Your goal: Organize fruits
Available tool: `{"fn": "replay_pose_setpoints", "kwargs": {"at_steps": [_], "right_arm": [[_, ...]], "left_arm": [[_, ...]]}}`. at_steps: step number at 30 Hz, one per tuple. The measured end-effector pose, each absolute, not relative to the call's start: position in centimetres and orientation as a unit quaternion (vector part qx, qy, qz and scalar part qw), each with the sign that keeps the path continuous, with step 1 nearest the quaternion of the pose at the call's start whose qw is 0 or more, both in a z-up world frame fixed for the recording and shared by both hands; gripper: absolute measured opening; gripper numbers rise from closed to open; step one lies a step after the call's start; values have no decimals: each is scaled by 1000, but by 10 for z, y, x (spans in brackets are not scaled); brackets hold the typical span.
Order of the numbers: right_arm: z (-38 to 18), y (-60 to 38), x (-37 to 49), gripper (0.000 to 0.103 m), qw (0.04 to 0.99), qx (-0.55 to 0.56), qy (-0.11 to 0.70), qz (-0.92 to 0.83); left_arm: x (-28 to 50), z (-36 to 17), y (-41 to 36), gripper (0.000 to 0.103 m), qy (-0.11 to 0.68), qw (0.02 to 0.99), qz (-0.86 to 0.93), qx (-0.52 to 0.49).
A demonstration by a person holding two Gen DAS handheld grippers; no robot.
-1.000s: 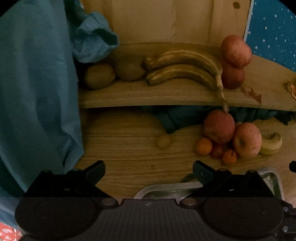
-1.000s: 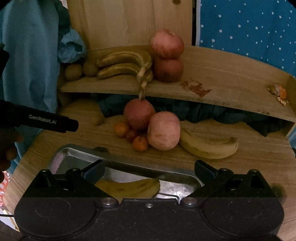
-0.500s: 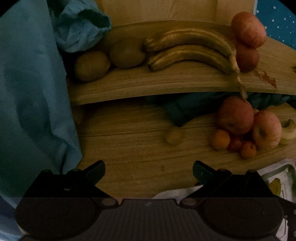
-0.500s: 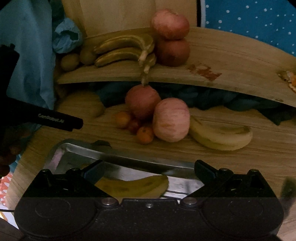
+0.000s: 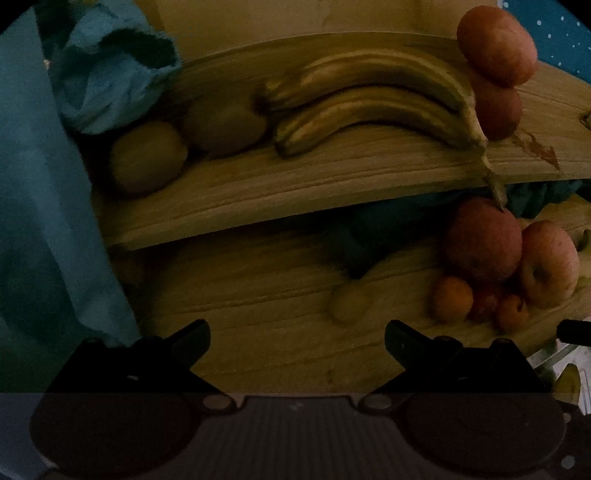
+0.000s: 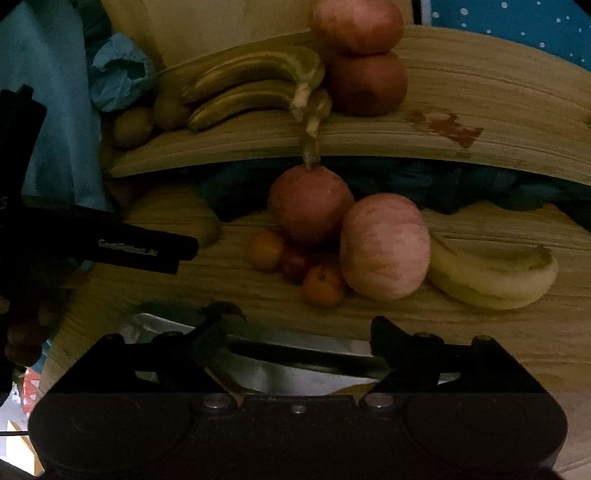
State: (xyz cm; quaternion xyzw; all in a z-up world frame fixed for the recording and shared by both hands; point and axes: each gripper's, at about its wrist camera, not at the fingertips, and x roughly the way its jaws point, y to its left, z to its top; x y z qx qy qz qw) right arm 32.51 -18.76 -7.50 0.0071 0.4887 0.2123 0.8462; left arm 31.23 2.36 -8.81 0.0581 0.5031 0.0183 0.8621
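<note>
A wooden shelf (image 5: 332, 177) carries two kiwis (image 5: 147, 162), a bunch of bananas (image 5: 369, 96) and two stacked apples (image 5: 496, 44). Below it on the table lie two apples (image 6: 384, 245), small oranges (image 6: 323, 286), a loose banana (image 6: 491, 277) and a small pale fruit (image 5: 349, 302). My left gripper (image 5: 297, 341) is open and empty, low over the table left of the fruit pile. Over a metal tray (image 6: 295, 354) hovers my right gripper (image 6: 295, 332), open, facing the apples. A banana in the tray is mostly hidden.
Teal cloth (image 5: 44, 184) hangs along the left side, with a crumpled blue cloth (image 5: 110, 74) on the shelf end. A dotted blue backdrop (image 6: 517, 26) stands at the right. Dark cloth (image 6: 461, 184) fills the gap under the shelf. A hand (image 6: 26, 332) holds the left gripper.
Both grippers have moved forward toward the shelf and fruit pile. The left view shifted left, so the tray slid nearly out of it. Both stay open.
</note>
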Motion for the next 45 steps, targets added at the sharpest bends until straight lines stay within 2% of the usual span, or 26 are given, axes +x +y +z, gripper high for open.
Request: {"fn": "replay_pose_setpoints", "kwargs": {"at_steps": [5, 8, 16, 18, 20, 34, 41, 45], "right_arm": [[-78, -186, 329, 86, 847, 15, 491, 202], [-82, -185, 334, 82, 847, 20, 495, 194], [-87, -182, 341, 54, 854, 34, 491, 167], [-88, -182, 343, 50, 855, 39, 491, 161], [-89, -181, 344, 49, 856, 42, 489, 159], [-91, -172, 344, 43, 862, 34, 483, 152], [-92, -172, 341, 42, 864, 38, 479, 150], [-92, -174, 340, 32, 866, 36, 477, 145]], "left_arm": [[318, -93, 21, 103, 504, 861, 13, 64], [322, -97, 21, 102, 505, 861, 10, 65], [328, -100, 17, 92, 499, 864, -6, 63], [330, -100, 16, 89, 498, 865, -11, 62], [331, -101, 14, 82, 498, 865, -16, 61], [331, -108, 7, 62, 506, 860, -25, 63], [328, -108, 11, 59, 504, 861, -26, 64], [327, -109, 1, 49, 501, 863, -28, 64]]}}
